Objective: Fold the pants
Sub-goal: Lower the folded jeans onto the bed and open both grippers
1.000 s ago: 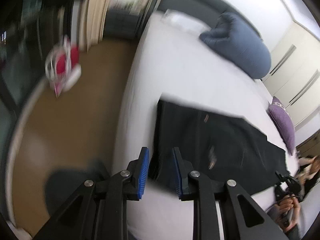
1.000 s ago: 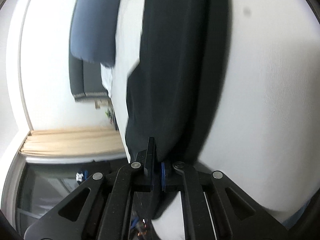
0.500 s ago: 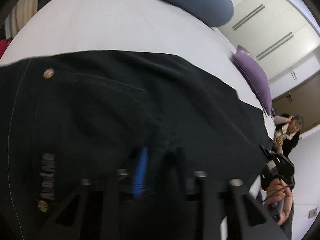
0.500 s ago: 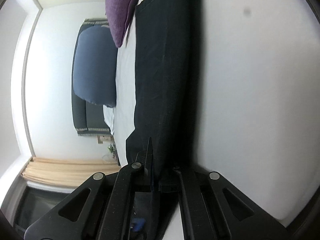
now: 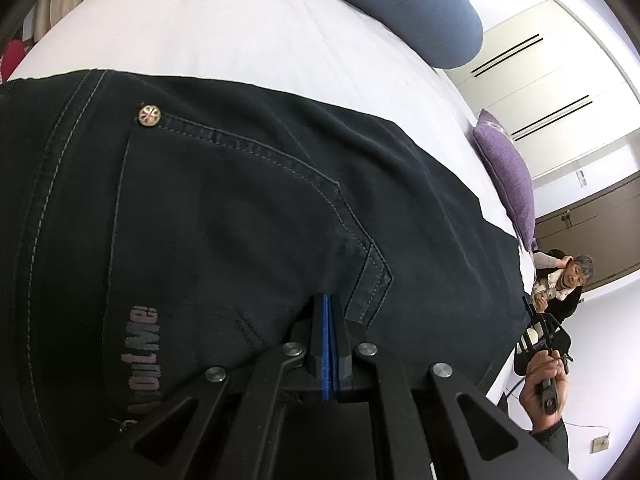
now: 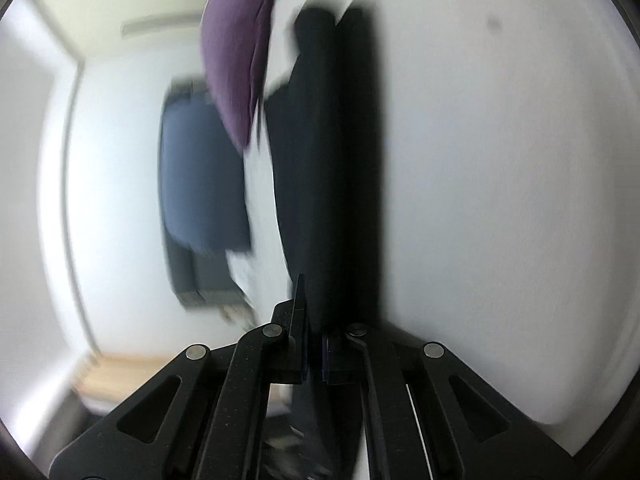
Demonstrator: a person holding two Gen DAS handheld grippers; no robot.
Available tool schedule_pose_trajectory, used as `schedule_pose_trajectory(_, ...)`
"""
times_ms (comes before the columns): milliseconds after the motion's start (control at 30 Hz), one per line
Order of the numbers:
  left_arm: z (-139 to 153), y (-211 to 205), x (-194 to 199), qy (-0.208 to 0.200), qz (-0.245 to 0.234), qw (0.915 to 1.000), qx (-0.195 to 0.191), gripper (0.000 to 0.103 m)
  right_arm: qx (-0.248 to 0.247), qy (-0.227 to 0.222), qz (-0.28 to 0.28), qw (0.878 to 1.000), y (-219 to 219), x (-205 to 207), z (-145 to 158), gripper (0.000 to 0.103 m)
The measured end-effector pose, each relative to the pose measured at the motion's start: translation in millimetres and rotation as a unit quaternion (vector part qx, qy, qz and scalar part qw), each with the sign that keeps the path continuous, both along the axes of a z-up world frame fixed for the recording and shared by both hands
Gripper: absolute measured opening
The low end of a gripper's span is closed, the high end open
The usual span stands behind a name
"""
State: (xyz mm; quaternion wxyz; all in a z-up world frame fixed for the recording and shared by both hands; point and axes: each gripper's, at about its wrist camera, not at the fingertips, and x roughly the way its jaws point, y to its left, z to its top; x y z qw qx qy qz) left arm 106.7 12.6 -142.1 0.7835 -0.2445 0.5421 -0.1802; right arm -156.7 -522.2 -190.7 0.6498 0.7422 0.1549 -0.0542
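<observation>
gripping black pants (image 5: 240, 208) on bed (image 5: 240, 32)

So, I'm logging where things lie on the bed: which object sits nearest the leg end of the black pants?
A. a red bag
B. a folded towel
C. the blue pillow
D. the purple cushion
D: in the left wrist view the purple cushion lies on the white bed right by the far end of the black pants, while the blue pillow sits further up the bed.
</observation>
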Motion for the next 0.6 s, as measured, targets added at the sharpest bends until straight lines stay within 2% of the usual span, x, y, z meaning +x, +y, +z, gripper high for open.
schedule_pose_trajectory(100, -1.1, 9.3, -0.5, -0.001, 0.000, 1.0000, 0.000, 0.006, -0.008, 0.012, -0.034, 0.999, -19.0, -8.0, -5.2, 0.000)
schedule_pose_trajectory(233, -1.3, 8.1, -0.7, -0.001, 0.002, 1.0000, -0.002, 0.006, 0.011, 0.005, -0.065, 0.998, -29.0, -15.1, -13.5, 0.000)
schedule_pose_trajectory(300, -1.3, 4.3, 1.0, -0.002, 0.001, 1.0000, -0.001, 0.006, -0.013, 0.021, -0.060, 0.998, -27.8, -14.9, -5.2, 0.001)
schedule_pose_trajectory(367, -1.1, 4.4, 1.0, -0.002, 0.002, 1.0000, -0.001, 0.006, -0.036, 0.041, -0.069, 0.996, -29.2, -17.9, 4.2, 0.007)
schedule_pose_trajectory(433, -1.9, 6.1, 0.0, -0.002, 0.003, 1.0000, -0.002, 0.006, -0.075, 0.069, -0.102, 0.990, -31.5, -31.6, 19.4, 0.015)
schedule_pose_trajectory(467, -2.1, 6.3, 0.0, -0.001, 0.003, 1.0000, -0.002, 0.005, -0.105, 0.092, -0.130, 0.982, -31.9, -37.3, 32.3, 0.030)
schedule_pose_trajectory(500, -2.2, 6.6, 0.0, -0.001, 0.003, 1.0000, -0.002, 0.006, -0.125, 0.101, -0.155, 0.975, -32.2, -42.2, 43.5, 0.059)
schedule_pose_trajectory(533, -2.4, 6.8, -0.2, -0.001, 0.003, 1.0000, -0.003, 0.006, -0.132, 0.099, -0.167, 0.972, -31.5, -44.2, 50.3, 0.067)
schedule_pose_trajectory(567, -2.2, 6.7, -0.3, 0.000, 0.003, 1.0000, -0.002, 0.006, -0.143, 0.084, -0.169, 0.972, -30.0, -41.9, 61.3, 0.068)
schedule_pose_trajectory(600, -2.1, 6.6, 0.0, 0.000, 0.004, 1.0000, -0.001, 0.005, -0.164, 0.058, -0.137, 0.975, -26.6, -28.9, 74.3, 0.068)
